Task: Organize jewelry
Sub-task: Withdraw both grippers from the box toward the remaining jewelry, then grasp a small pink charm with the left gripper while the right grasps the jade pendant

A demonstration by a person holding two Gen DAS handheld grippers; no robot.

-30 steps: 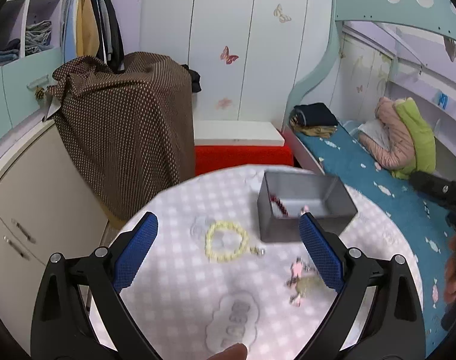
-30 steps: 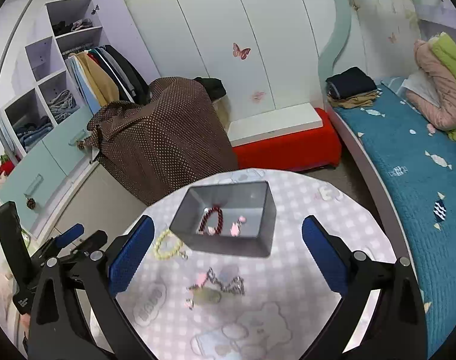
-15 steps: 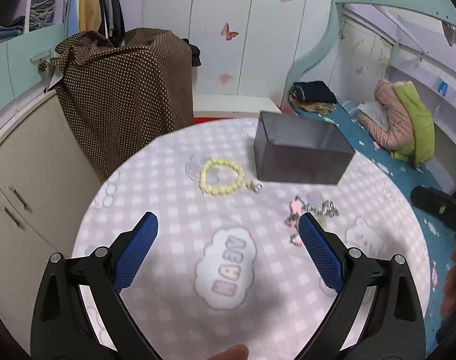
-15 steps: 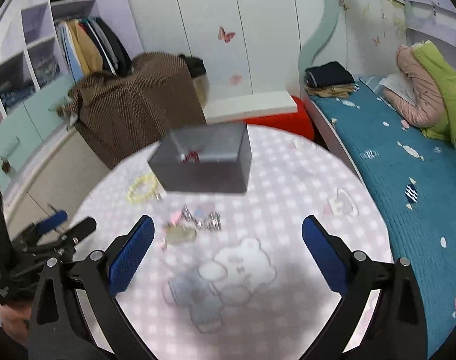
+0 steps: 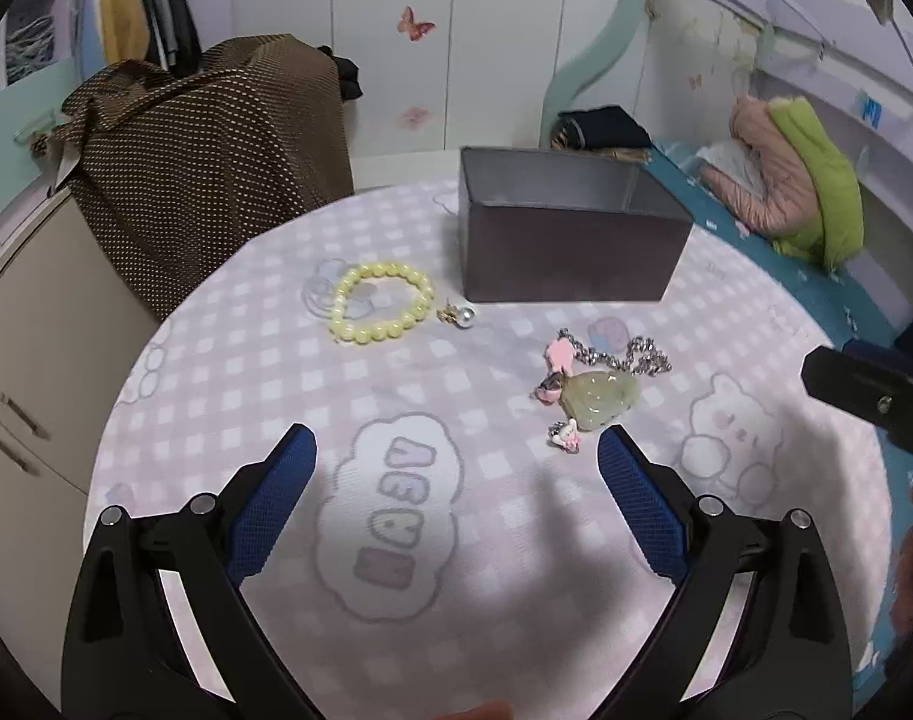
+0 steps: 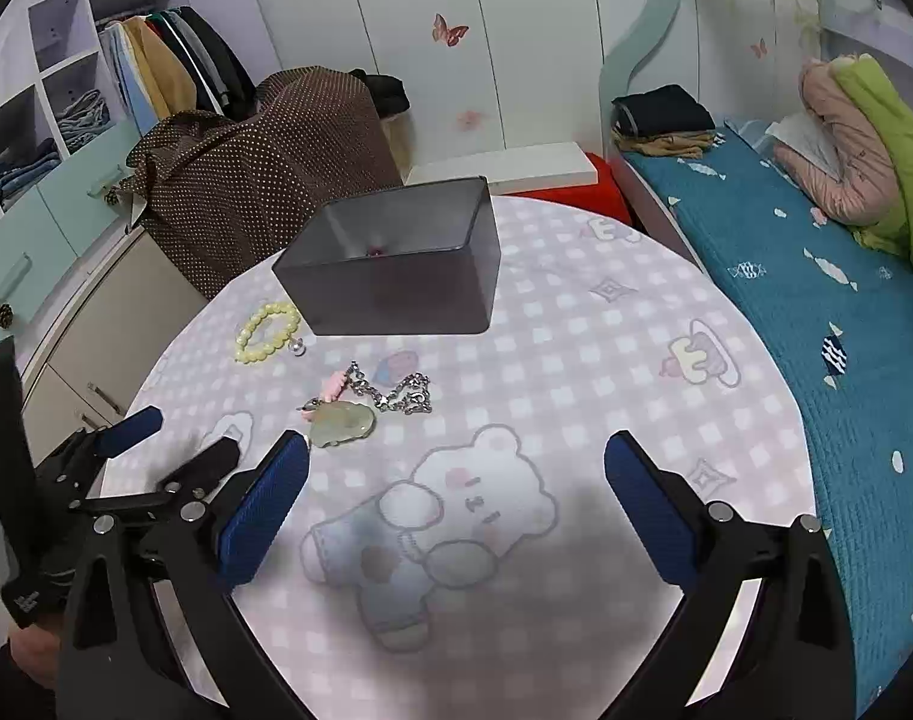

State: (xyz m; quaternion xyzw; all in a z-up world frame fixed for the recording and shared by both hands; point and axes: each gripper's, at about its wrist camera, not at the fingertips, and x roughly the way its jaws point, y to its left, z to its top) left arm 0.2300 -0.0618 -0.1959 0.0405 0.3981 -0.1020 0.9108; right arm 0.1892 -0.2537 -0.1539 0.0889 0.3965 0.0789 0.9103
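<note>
Right wrist, red beads (image 6: 375, 250) inside box (image 6: 396, 294)

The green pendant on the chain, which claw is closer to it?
Left, narrowly, I think. The green pendant lies just beyond the left claw, by its right fingertip. The right claw has it just off its left fingertip.

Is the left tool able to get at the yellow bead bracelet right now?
Probably yes. The left tool is open, and only bare tablecloth lies between it and the yellow bead bracelet; the grey box sits off to the side.
</note>
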